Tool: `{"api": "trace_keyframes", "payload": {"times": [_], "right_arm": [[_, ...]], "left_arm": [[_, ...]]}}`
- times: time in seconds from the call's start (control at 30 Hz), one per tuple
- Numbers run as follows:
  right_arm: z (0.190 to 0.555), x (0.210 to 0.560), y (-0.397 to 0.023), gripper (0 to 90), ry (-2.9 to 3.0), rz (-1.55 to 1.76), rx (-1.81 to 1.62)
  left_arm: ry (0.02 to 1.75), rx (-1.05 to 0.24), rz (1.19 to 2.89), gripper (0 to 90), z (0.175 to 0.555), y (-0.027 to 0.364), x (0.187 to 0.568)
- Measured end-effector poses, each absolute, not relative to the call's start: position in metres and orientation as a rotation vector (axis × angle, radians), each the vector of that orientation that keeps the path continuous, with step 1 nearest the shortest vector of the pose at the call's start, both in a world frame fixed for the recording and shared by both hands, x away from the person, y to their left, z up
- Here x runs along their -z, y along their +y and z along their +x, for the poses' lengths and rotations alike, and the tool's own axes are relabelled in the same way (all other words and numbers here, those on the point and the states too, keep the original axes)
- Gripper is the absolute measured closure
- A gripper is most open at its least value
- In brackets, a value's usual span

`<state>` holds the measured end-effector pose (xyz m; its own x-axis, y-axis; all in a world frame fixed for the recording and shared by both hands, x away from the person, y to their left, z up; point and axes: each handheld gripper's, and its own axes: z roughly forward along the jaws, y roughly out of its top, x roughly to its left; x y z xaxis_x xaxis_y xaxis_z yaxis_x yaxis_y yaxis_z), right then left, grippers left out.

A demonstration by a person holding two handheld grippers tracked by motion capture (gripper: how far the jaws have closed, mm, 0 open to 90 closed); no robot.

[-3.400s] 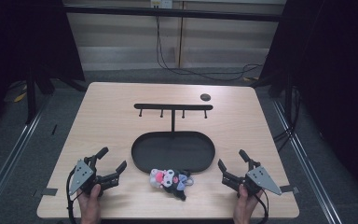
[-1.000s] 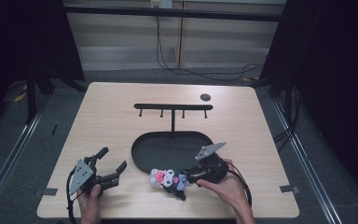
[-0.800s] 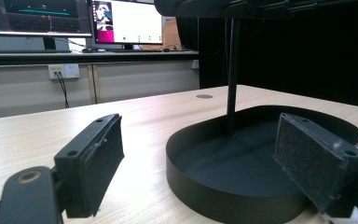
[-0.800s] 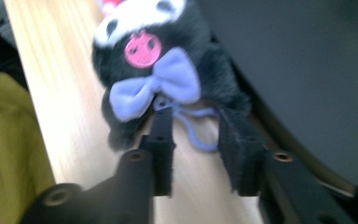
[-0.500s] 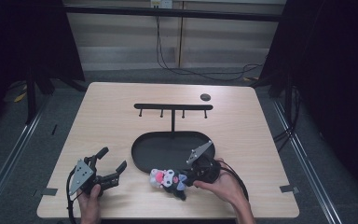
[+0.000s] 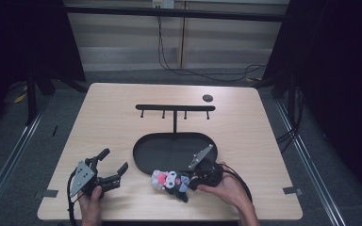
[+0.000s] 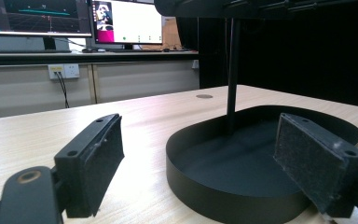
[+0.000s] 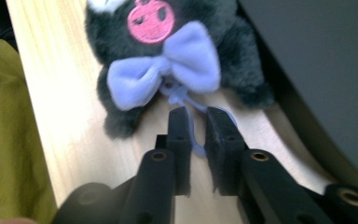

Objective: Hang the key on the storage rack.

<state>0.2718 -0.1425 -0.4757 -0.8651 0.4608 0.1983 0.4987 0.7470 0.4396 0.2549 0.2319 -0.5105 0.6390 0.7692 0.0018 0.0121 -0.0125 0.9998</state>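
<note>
Item: plush toy [image 6: 168, 181], dark-furred, with a pink face patch, a lilac bow [image 8: 165, 70] and a thin lilac cord [image 8: 192, 125] trailing from the bow. It lies on the desk [image 6: 122, 122] at the near edge, just outside the front rim of the black oval tray [image 6: 143, 157], touching or nearly touching it; which cannot be told.

Right gripper [image 6: 192, 181]: set directly at the toy's right side, pointing leftward along the desk edge. In the right gripper view the toy is seen straight ahead of the jaws, close, with the cord running down into the narrow gap between them. The jaws are nearly together around the cord; whether it is actually pinched cannot be told, as a slim gap remains visible.

Left gripper [image 6: 109, 169]: rested on the desk well to the toy's left, jaws spread wide, nothing between them. In the left gripper view the tray and the stand's post [image 7: 233, 70] are faced.

Judged relation: the right hand is by far the nearer. The cord's long axis runs along the jaw line, so the closing stroke would cross it squarely.

Hook rail [image 6: 175, 108]: stood behind the tray, bare.
</note>
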Motion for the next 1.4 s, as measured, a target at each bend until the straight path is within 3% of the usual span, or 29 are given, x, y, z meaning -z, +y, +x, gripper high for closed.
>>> {"api": "trace_keyframes", "payload": {"times": [0.4, 0.53, 0.57, 0.63, 0.83, 1.0, 1.4], "right_arm": [[0.269, 0.462, -0.138, 76.1, -2.863, -0.783, 0.782], [0.280, 0.467, -0.134, 68.1, -2.860, -0.745, 0.719], [0.282, 0.469, -0.133, 62.5, -2.848, -0.737, 0.700], [0.283, 0.470, -0.132, 61.1, -2.842, -0.691, 0.718], [0.285, 0.470, -0.132, 59.5, -2.839, -0.670, 0.715], [0.287, 0.463, -0.138, 65.1, -2.842, -0.675, 0.748], [0.294, 0.470, -0.131, 63.0, -2.840, -0.623, 0.679]], "left_arm": [[0.691, -0.682, 1.477, 15.3, 0.255, 0.232, 0.511], [0.686, -0.679, 1.480, 15.3, 0.255, 0.232, 0.511], [0.686, -0.679, 1.480, 15.3, 0.255, 0.232, 0.511], [0.687, -0.679, 1.479, 15.3, 0.255, 0.232, 0.511], [0.686, -0.676, 1.472, 15.3, 0.255, 0.231, 0.511], [0.686, -0.675, 1.474, 15.3, 0.255, 0.232, 0.511], [0.690, -0.681, 1.473, 15.3, 0.255, 0.232, 0.511]]}}
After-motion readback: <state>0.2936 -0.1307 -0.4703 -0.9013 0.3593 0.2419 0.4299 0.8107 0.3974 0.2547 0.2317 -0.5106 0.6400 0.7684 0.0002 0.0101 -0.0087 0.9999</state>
